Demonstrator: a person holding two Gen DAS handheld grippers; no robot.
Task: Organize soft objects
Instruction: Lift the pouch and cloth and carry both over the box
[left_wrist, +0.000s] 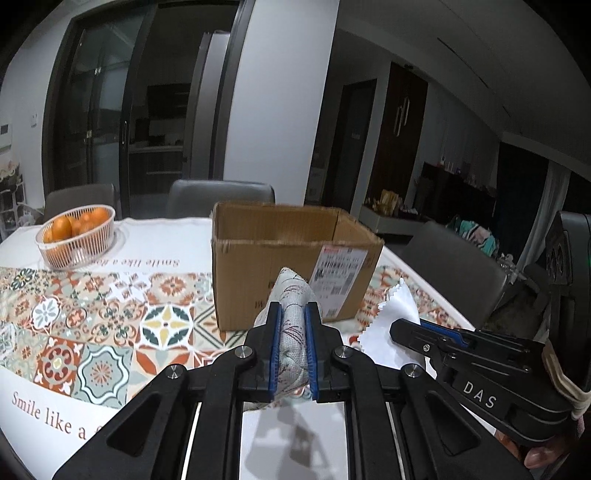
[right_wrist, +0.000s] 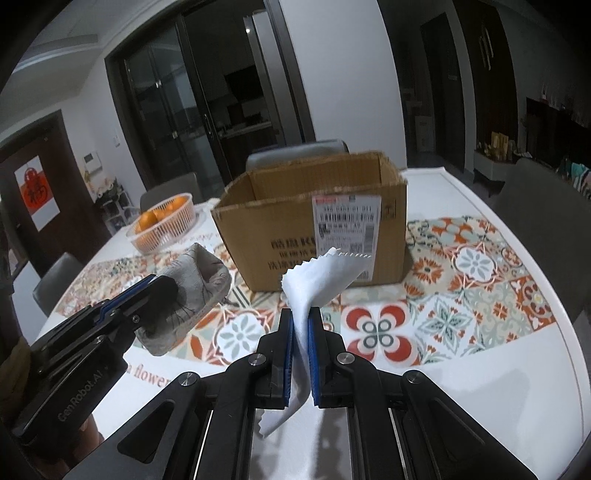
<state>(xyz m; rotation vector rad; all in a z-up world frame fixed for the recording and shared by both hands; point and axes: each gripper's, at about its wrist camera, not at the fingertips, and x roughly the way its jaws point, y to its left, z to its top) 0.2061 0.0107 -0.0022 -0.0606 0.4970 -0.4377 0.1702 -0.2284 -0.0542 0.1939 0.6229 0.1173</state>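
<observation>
Left wrist view: the left tongs (left_wrist: 293, 314) are clamped on a bunched grey patterned cloth (left_wrist: 291, 295), held above the worktop (left_wrist: 55, 369), the open cardboard box (left_wrist: 266, 254) just beyond at 12 o'clock. At 3 o'clock the right tongs (left_wrist: 410, 326) grip a white cloth (left_wrist: 391, 314).

Right wrist view: the right tongs (right_wrist: 301, 321) pinch the white cloth (right_wrist: 321, 280) before the box (right_wrist: 288, 225); the left tongs (right_wrist: 159, 284) hold the grey cloth (right_wrist: 199, 280) at 9 o'clock. An orange basket (right_wrist: 162, 225) sits at 10 o'clock.
</observation>
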